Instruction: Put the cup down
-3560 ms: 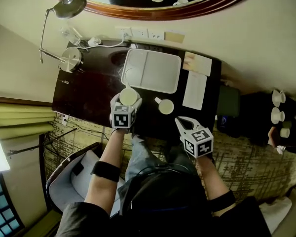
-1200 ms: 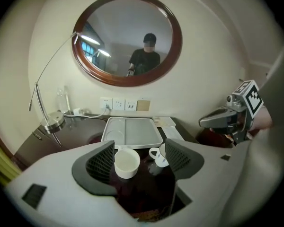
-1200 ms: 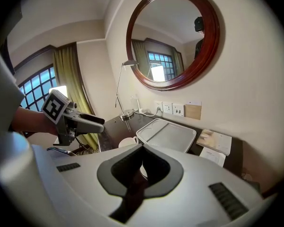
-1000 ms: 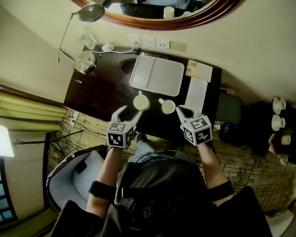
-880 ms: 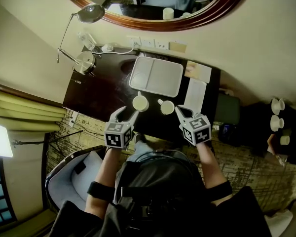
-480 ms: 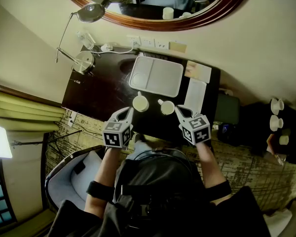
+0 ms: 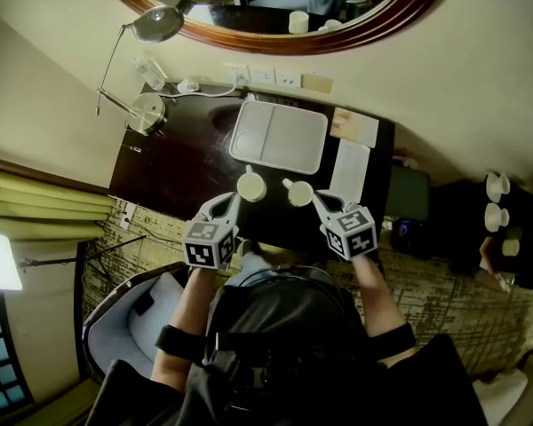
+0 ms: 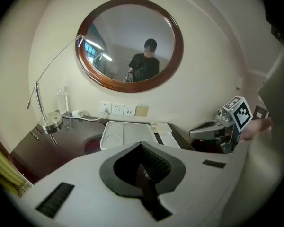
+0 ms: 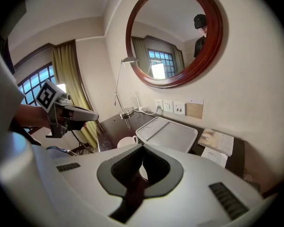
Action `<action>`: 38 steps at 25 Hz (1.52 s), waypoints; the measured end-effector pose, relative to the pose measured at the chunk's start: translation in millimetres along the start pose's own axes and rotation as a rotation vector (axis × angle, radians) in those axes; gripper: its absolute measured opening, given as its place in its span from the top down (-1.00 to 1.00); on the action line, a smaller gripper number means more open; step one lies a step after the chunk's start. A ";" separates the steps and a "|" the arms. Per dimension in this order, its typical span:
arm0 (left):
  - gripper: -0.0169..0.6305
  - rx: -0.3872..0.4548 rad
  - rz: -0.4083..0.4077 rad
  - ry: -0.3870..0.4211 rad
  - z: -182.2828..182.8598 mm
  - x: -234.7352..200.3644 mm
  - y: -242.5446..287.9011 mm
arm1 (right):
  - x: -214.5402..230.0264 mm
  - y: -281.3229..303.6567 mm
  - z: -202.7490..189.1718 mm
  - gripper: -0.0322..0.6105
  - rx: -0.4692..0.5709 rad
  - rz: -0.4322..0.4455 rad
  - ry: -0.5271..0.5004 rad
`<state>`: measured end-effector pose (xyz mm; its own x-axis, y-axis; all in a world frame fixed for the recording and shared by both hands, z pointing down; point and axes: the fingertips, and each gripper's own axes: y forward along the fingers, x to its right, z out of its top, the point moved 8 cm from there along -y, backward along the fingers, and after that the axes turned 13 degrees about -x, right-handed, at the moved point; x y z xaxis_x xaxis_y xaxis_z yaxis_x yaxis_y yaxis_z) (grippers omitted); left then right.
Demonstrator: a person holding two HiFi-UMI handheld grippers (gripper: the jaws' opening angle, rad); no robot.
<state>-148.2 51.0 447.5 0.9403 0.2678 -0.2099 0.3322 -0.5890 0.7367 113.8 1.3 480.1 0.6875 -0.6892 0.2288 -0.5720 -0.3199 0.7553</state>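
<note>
Looking over the dark desk [image 7: 173, 162], we judge the task done: both our left gripper [image 7: 226, 204] and right gripper [image 7: 322, 202] are closed and empty, and the cup [image 7: 251, 185] stands upright, free, near the front edge.

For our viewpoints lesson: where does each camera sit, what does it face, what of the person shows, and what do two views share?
Head view: head-mounted, looks down at desk; arms, left claw, right claw show.
Left gripper view: on left claw, faces mirror; right claw shows.
Right gripper view: on right claw, faces cup; left claw shows.
All share the tray.
</note>
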 end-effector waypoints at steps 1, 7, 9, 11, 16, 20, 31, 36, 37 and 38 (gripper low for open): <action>0.94 -0.009 0.004 0.012 -0.3 0.4 0.3 | -1.4 -0.5 0.8 0.88 -0.001 0.003 -0.001; 0.94 -0.025 -0.019 0.021 -1.1 2.1 5.0 | 0.4 3.8 -2.9 0.82 -0.031 0.002 -0.007; 0.94 -0.027 -0.021 0.008 -3.1 1.6 5.5 | -0.6 4.6 -4.1 0.82 -0.043 0.008 -0.012; 0.94 -0.017 -0.018 -0.006 -3.6 0.1 5.0 | -1.8 5.1 -4.4 0.81 -0.048 0.011 -0.021; 0.94 -0.024 -0.012 -0.016 -4.8 -2.9 3.5 | -8.2 3.6 0.0 0.81 -0.058 0.015 -0.035; 0.94 -0.046 -0.026 -0.022 -7.8 -2.0 1.8 | -13.5 6.7 3.7 0.81 -0.065 0.016 -0.069; 0.94 -0.070 -0.013 -0.018 -23.1 -28.9 -7.3 | -69.3 44.1 27.9 0.08 -0.166 0.069 -0.395; 0.94 -0.075 -0.027 -0.020 -28.0 -49.9 -4.2 | -90.0 80.6 36.0 -0.33 -0.260 0.055 -0.650; 0.94 -0.077 -0.035 -0.020 -28.5 -53.1 -3.4 | -92.5 88.1 37.8 -0.38 -0.279 0.053 -0.682; 0.94 -0.079 -0.044 -0.019 -28.9 -56.4 -2.6 | -95.1 95.0 40.6 -0.43 -0.297 0.048 -0.713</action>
<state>-204.2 59.5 475.9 0.9266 0.2768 -0.2546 0.3667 -0.5151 0.7747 -24.1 10.0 505.2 0.1532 -0.9821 -0.1093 -0.3805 -0.1607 0.9107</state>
